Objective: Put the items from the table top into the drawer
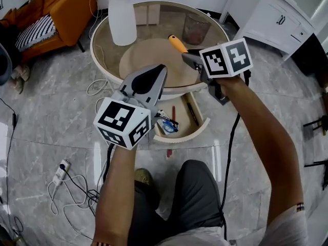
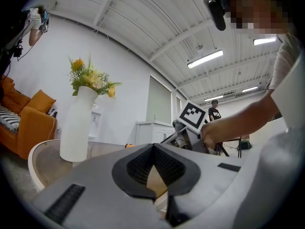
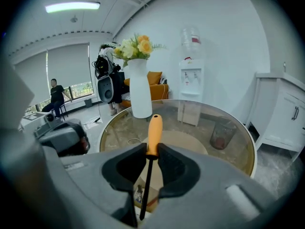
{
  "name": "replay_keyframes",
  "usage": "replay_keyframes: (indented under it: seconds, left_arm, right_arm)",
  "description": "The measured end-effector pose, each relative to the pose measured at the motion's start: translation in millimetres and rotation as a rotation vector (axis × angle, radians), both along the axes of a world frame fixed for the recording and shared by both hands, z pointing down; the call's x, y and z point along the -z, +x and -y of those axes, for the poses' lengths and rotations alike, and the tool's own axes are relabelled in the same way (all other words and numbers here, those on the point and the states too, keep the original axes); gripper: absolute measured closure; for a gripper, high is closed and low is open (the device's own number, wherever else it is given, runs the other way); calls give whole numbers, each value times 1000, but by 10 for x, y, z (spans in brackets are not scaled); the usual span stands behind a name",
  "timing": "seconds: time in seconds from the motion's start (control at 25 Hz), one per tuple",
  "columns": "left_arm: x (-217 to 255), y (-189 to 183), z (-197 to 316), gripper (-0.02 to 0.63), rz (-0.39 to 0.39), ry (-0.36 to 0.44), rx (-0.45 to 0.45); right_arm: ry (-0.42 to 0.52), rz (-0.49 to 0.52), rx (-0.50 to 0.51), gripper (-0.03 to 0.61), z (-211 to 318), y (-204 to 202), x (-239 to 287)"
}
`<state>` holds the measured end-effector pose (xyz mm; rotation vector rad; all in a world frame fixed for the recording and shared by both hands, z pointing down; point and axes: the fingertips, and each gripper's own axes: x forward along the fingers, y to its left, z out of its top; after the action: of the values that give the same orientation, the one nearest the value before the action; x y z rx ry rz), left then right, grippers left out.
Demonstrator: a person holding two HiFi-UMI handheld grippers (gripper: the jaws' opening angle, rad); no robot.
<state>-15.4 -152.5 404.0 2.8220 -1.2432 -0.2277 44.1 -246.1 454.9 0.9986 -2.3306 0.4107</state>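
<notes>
1. Two handheld grippers hover at a round glass tabletop (image 1: 104,37).
2. The right gripper (image 3: 152,152) has its fingers clamped on an orange-handled screwdriver (image 3: 153,130), held above the tabletop at 12 o'clock from the drawer (image 1: 199,131).
3. The left gripper (image 2: 153,147) has its fingers pressed together, holding nothing.
4. The drawer stands open at the tabletop's 6 o'clock edge, with small items inside.
5. A white vase (image 1: 122,19) stands at 11 o'clock.

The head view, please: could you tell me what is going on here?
A person works two handheld grippers at a round glass table. The right gripper grips an orange-handled screwdriver in its jaws above the table top. The drawer below stands open with some items inside. The left gripper hangs nearby, jaws shut and empty.
</notes>
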Motion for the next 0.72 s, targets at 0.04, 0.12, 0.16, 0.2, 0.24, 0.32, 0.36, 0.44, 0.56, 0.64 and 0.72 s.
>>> replay_keyframes:
  seconds: [0.04, 0.12, 0.16, 0.2, 0.24, 0.32, 0.36, 0.44, 0.56, 0.64, 0.72]
  left_arm:
    - [-18, -10, -9, 614, 5, -4, 3]
    - [-43, -35, -27, 614, 11, -12, 7]
    - [-52, -51, -37, 614, 14, -14, 10]
    - [-60, -70, -50, 614, 17, -16, 13]
    - [-69, -87, -68, 614, 20, -16, 16]
    - [-85, -101, -116, 614, 28, -16, 19]
    - [-91, -98, -144, 614, 34, -15, 20]
    - [-95, -95, -199, 614, 50, -8, 23]
    - [-88, -151, -258, 614, 60, 5, 47]
    - [-75, -208, -278, 614, 51, 7, 67]
    - [-55, -242, -297, 614, 39, 12, 81]
  right_arm:
    - [3, 4, 13, 503, -72, -5, 31]
    - [9, 11, 45, 503, -217, -28, 86]
    - [12, 17, 63, 503, -293, -52, 114]
    - [16, 24, 83, 503, -373, -80, 141]
    - [21, 28, 102, 503, -453, -104, 162]
    - [29, 26, 133, 503, -612, -122, 174]
    - [32, 23, 148, 503, -691, -122, 171]
    - [38, 15, 177, 503, -843, -115, 161]
    - [48, -4, 222, 503, -1060, -96, 138]
    - [52, -16, 247, 503, -1192, -75, 112]
    - [56, -26, 266, 503, -1299, -51, 78]
